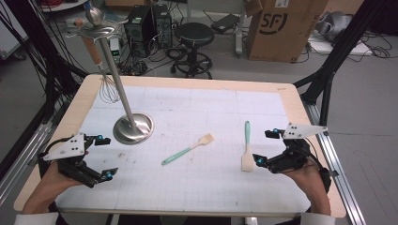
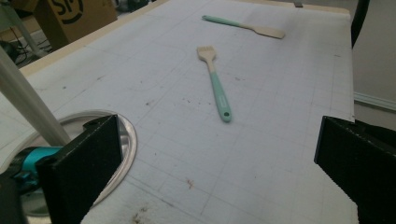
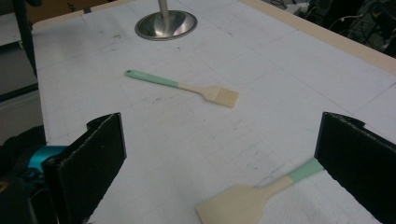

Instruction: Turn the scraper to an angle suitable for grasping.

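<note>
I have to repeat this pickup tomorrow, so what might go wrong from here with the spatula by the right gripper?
1. The flat cream-bladed spatula with a mint handle lies flush on the white gridded mat; the open right gripper may slide over it.
2. Only its thin neck sits by one jaw, so a grip there could let it pivot.
3. The tall steel utensil stand, with a whisk hanging, might tip if knocked.

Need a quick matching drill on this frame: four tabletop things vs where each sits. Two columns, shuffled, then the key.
Things:
1. whisk
2. brush
3. spatula
4. stand base

Places:
A. mid-table, between the two grippers
B. hanging from the stand's top disc
C. beside the right gripper
D. on the mat ahead of the left gripper

Pairs: 1-B, 2-A, 3-C, 4-D
</note>
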Motion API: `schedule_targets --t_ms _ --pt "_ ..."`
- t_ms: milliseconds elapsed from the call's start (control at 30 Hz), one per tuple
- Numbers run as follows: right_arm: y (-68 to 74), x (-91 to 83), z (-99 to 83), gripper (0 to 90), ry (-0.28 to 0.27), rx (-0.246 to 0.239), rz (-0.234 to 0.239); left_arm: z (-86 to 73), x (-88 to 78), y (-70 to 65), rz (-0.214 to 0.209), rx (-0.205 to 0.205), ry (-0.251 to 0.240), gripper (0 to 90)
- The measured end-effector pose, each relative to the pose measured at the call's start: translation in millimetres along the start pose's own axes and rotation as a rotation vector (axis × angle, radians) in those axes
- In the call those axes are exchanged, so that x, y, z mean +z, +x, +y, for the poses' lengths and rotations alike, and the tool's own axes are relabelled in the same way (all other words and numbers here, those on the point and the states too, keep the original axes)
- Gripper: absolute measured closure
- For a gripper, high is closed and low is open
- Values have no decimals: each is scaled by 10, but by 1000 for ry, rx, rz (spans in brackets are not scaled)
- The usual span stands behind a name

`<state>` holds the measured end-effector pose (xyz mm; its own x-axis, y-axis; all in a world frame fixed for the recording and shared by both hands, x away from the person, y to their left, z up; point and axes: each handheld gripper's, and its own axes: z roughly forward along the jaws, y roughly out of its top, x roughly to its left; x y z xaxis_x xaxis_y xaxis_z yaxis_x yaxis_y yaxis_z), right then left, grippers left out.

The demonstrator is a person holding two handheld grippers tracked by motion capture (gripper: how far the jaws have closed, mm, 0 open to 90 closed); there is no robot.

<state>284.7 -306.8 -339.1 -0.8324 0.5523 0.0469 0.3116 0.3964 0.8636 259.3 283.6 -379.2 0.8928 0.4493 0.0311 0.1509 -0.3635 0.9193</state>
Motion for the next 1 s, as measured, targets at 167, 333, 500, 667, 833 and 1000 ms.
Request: schedule_targets --t_ms 167,333,500,667,833,1000 --pt "-49 38 150 7 25 -28 24 -1 -38 7 4 -6 -17 17" --pt "-92 74 283 7 51 -63 43 18 -30 -1 -3 2 -18 16" --pt "-136 128 409 7 112 -102 67 18 -21 1 -5 -1 -16 16" --pt "-184 183 513 48 149 -132 104 21 -12 6 -10 -2 -21 17" --pt "-213 250 573 59 208 -146 113 19 -7 13 -9 -5 -18 16" --pt "-227 343 606 204 253 -155 147 20 -2 14 -12 -4 -21 16"
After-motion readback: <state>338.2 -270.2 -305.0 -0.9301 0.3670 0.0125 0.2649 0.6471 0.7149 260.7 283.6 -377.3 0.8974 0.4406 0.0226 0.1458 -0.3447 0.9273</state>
